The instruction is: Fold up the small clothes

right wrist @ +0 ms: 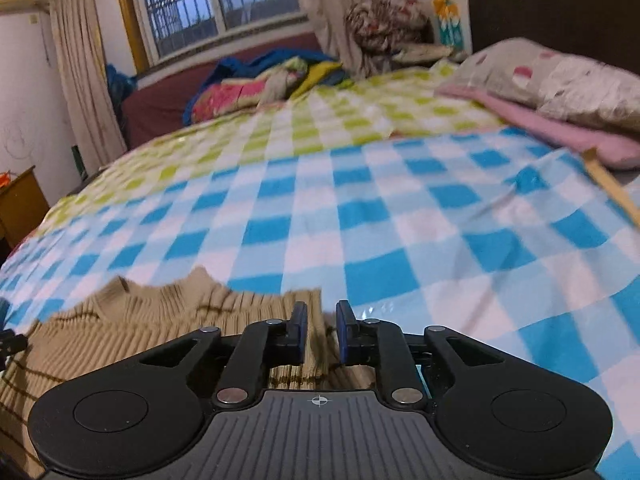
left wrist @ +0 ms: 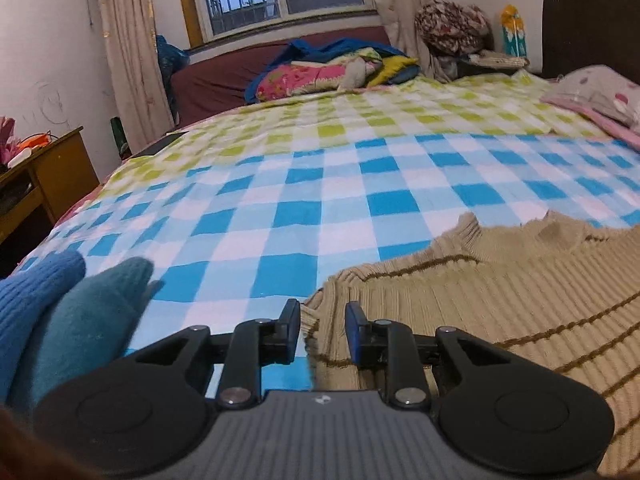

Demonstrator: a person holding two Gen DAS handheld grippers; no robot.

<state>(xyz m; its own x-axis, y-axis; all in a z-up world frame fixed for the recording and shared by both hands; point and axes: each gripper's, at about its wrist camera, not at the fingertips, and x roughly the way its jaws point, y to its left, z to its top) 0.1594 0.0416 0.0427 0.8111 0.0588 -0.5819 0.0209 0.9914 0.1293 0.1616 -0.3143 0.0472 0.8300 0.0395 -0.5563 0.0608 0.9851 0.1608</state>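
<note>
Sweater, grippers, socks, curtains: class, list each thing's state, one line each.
Sweater: spread flat on the checked bedspread, not yet folded.
Left gripper: open, straddling the sweater's edge.
Right gripper: open, over the sweater's other edge.
Socks: lying beside the sweater.
Curtains: drawn back.

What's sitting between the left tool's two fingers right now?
In the left wrist view, the left tool straddles the ribbed side edge of the tan striped sweater; the fingers are apart, not closed on it.
</note>
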